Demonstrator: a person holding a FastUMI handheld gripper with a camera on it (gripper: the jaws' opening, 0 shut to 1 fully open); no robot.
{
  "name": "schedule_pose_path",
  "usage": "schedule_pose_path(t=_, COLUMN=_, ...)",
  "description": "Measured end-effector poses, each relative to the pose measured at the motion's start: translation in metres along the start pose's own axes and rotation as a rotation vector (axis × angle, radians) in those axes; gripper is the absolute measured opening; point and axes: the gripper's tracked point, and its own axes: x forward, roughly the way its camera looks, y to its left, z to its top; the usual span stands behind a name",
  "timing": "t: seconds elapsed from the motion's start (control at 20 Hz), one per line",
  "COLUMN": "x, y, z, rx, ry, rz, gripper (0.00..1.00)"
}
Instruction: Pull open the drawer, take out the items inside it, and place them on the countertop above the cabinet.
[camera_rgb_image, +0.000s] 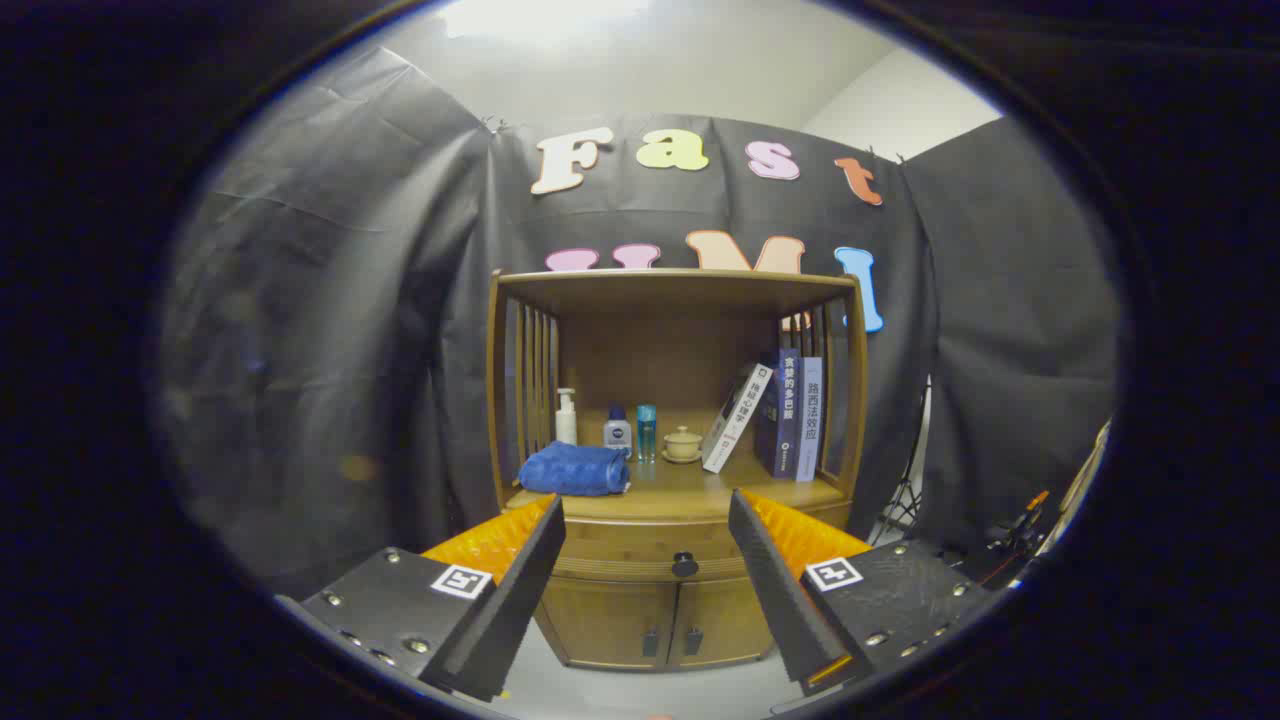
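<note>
Hanging in front of the brown wooden cabinet (672, 560), the tool (645, 515) is holding its fingers spread wide, gripping nothing. The closed wooden drawer (640, 548) with its round dark knob (685, 565) is sitting between and beyond the fingertips, well apart from them. Above it, the wooden counter (690, 492) is carrying a folded blue towel (575, 469), a white pump bottle (566, 417), two small bottles (632, 431), a beige lidded cup (683, 443) and several books (775, 415) leaning and standing on the right.
</note>
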Motion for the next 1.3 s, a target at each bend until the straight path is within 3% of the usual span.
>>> schedule_pose_path(t=0.8, x=0.011, y=-0.014, z=-0.019, rx=-0.007, ry=-0.007, rz=-0.035, gripper=0.98)
schedule_pose_path(t=1.3, x=0.074, y=-0.035, z=-0.075, rx=-0.027, ry=0.040, rz=-0.042, gripper=0.98)
